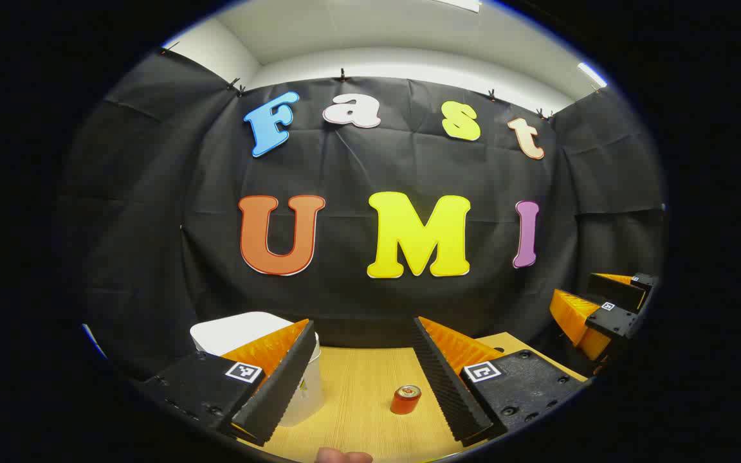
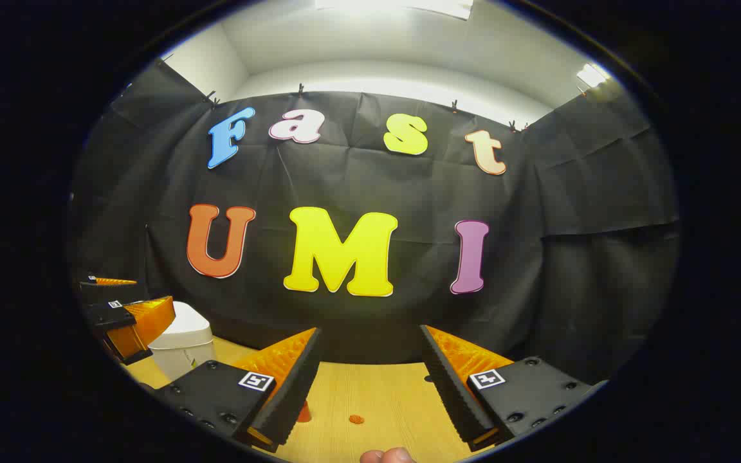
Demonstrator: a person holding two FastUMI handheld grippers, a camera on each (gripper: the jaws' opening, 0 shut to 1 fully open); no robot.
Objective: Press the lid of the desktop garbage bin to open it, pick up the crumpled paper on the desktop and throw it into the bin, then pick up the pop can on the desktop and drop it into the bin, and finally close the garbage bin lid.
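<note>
Worktop [image 1: 357, 386]: pale wood grain, matt; garbage bin [image 1: 242, 331]: smooth white plastic, slight sheen; pop can [image 1: 406, 399]: glossy metal; wall cloth [image 1: 357, 173]: matt black, creased.

Both gripper views look level across the wooden table [image 1: 357, 386] toward the back wall, sharing the white bin [image 2: 184, 337].

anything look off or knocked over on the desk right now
Nothing looks spilled or damaged. The small red pop can lies on its side on the light wooden desktop, right of the white plastic bin, whose lid is shut. Both tongs, left and right, hang open and empty.
</note>
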